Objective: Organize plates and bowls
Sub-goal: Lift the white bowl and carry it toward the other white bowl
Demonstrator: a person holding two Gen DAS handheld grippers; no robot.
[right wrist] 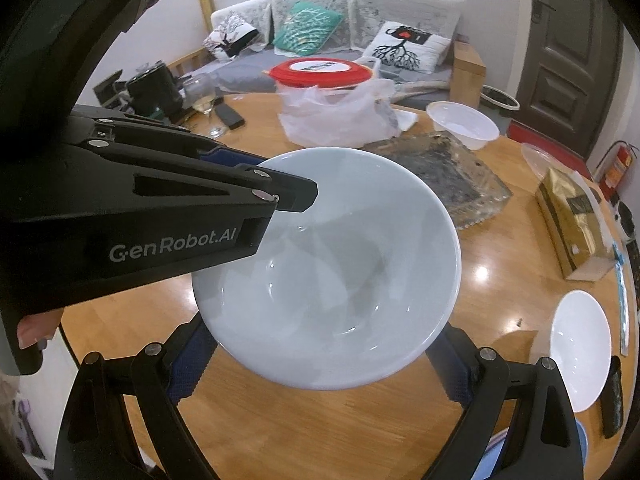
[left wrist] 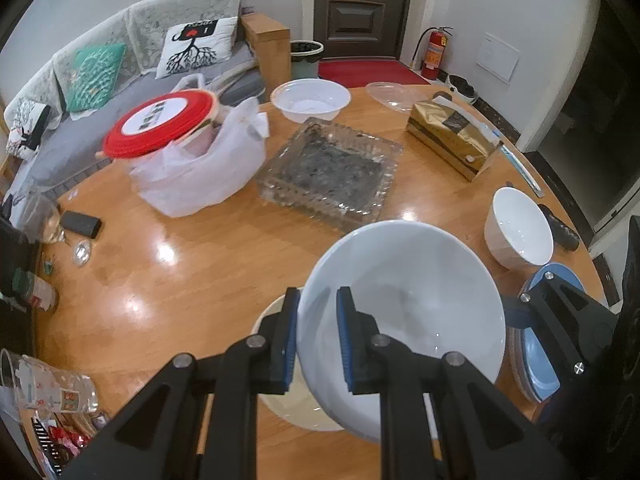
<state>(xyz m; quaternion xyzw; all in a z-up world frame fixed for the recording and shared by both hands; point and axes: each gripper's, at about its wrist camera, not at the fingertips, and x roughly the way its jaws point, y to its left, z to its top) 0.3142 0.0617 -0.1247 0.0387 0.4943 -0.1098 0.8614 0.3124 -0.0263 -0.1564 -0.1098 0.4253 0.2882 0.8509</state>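
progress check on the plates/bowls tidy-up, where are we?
Done: nothing clearly stacked yet. In hand: the left gripper is clamped on the rim of the large white bowl, held above the table over a beige dish; the right gripper is open beneath the bowl. Left: the smaller white bowl stands alone, and the blue plates sit at the right edge.

A glass tray point(left wrist: 328, 172) sits mid-table; beside it a white plastic bag point(left wrist: 200, 168); a gold box point(left wrist: 454, 136) farther right.
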